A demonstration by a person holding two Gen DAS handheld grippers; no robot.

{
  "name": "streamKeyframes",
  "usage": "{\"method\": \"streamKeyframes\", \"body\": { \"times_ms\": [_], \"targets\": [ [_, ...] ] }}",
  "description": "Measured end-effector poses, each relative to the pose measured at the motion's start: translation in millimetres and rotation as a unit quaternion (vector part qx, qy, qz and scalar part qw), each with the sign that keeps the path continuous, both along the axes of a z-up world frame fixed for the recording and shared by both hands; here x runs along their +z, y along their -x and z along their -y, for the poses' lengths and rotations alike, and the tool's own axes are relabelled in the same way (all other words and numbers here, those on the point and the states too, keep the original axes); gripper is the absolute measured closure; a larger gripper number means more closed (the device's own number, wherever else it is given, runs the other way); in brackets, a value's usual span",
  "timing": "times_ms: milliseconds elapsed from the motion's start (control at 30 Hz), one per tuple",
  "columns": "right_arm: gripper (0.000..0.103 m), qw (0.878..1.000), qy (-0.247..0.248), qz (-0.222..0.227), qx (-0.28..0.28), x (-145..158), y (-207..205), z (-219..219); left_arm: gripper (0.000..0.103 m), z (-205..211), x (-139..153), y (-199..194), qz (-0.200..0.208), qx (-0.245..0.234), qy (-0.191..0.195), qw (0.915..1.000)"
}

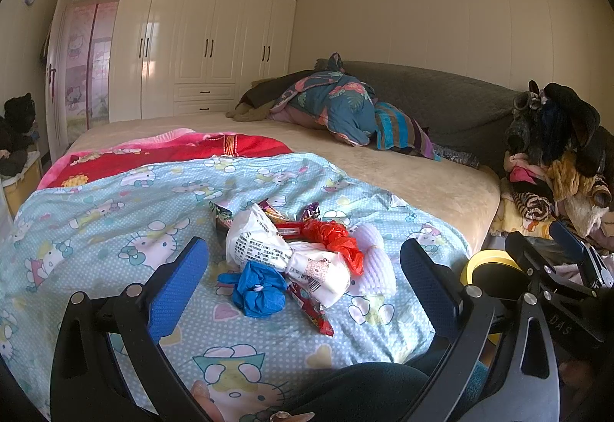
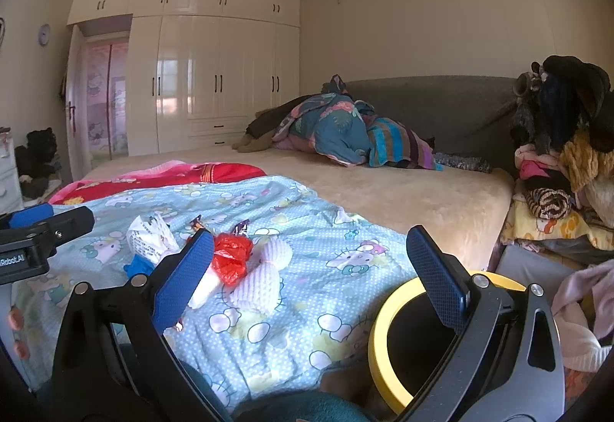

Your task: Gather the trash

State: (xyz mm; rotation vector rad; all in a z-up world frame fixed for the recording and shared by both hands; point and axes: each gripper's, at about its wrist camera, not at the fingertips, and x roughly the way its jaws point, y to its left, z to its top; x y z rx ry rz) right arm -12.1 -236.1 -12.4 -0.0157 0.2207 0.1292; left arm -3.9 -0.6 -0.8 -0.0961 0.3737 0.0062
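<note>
A heap of trash lies on the light blue cartoon-cat blanket (image 1: 96, 214): a crumpled white printed bag (image 1: 261, 241), a red plastic bag (image 1: 337, 237), a blue glove (image 1: 257, 287), white foam netting (image 1: 374, 260) and red snack wrappers (image 1: 312, 310). My left gripper (image 1: 303, 283) stands open just short of the heap, its fingers either side of it. My right gripper (image 2: 311, 280) is open too, further right, above the blanket's edge. The red bag (image 2: 230, 257) and foam netting (image 2: 264, 276) show past its left finger. A yellow-rimmed bin (image 2: 380, 330) stands beside the bed, under its right finger.
The bed (image 1: 422, 184) carries red bedding (image 1: 172, 157) and a pile of quilts (image 1: 337, 103) at a grey headboard. Stacked clothes (image 2: 556, 153) rise at the right. White wardrobes (image 1: 199, 49) line the far wall. The right gripper (image 1: 556, 268) shows at right in the left wrist view.
</note>
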Motion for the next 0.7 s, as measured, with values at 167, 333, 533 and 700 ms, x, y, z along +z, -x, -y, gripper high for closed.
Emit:
{"method": "streamKeyframes", "body": {
  "times_ms": [167, 333, 533, 700],
  "targets": [
    [0.01, 1.0, 0.0, 0.0, 0.0, 0.2, -0.2, 0.2, 0.006, 2.4, 1.8, 2.2, 0.0, -0.001, 0.0, 1.0],
    [0.01, 1.0, 0.0, -0.002, 0.0, -0.4, 0.2, -1.1, 0.006, 3.1, 1.7, 3.8, -0.001, -0.001, 0.001, 1.0],
    [0.01, 1.0, 0.0, -0.003, 0.001, -1.1, 0.5, -1.1, 0.006, 7.1, 1.4, 3.3, -0.002, -0.002, 0.001, 1.0],
    [0.01, 1.0, 0.0, -0.004, 0.001, -2.1, 0.8, -1.8, 0.006, 8.0, 1.0, 2.6, -0.001, -0.003, 0.001, 1.0]
  ]
}}
